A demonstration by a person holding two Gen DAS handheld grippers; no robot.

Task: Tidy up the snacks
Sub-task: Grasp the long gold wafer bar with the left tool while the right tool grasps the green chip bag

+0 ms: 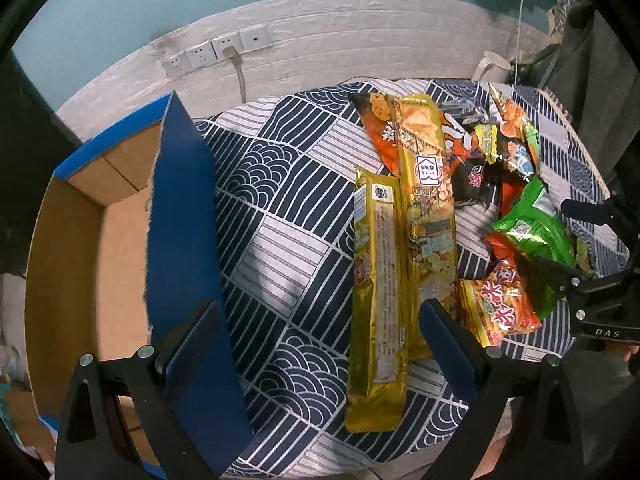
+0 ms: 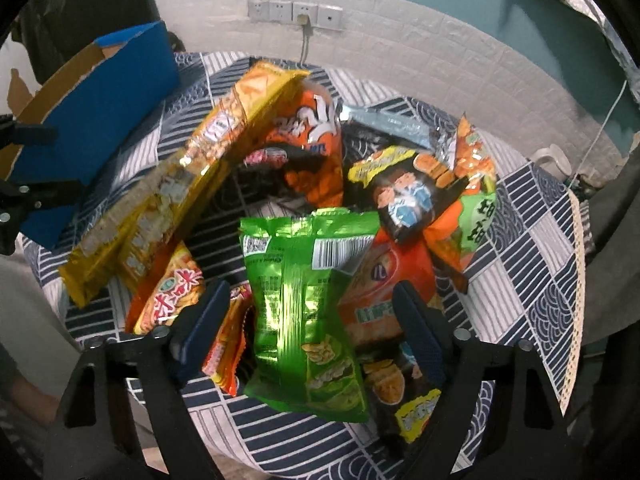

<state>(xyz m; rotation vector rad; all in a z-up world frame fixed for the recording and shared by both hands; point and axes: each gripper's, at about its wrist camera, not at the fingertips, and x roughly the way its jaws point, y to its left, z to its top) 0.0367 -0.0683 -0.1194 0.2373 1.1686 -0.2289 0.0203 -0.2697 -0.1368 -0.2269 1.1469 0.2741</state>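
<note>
Snack bag point(image 2: 304, 308) seemingly between hand-held gripper point(image 2: 316, 332) fingers

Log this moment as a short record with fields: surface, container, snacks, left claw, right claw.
surface: table under a navy and white patterned cloth
container: cardboard box with blue outside, open, at the table's left edge
snacks: two long gold packets side by side; pile of orange, black and green bags beside them
left claw: open, straddling the gold packets, not gripping
right claw: open, a green bag between its fingers, pads not pressing
</note>
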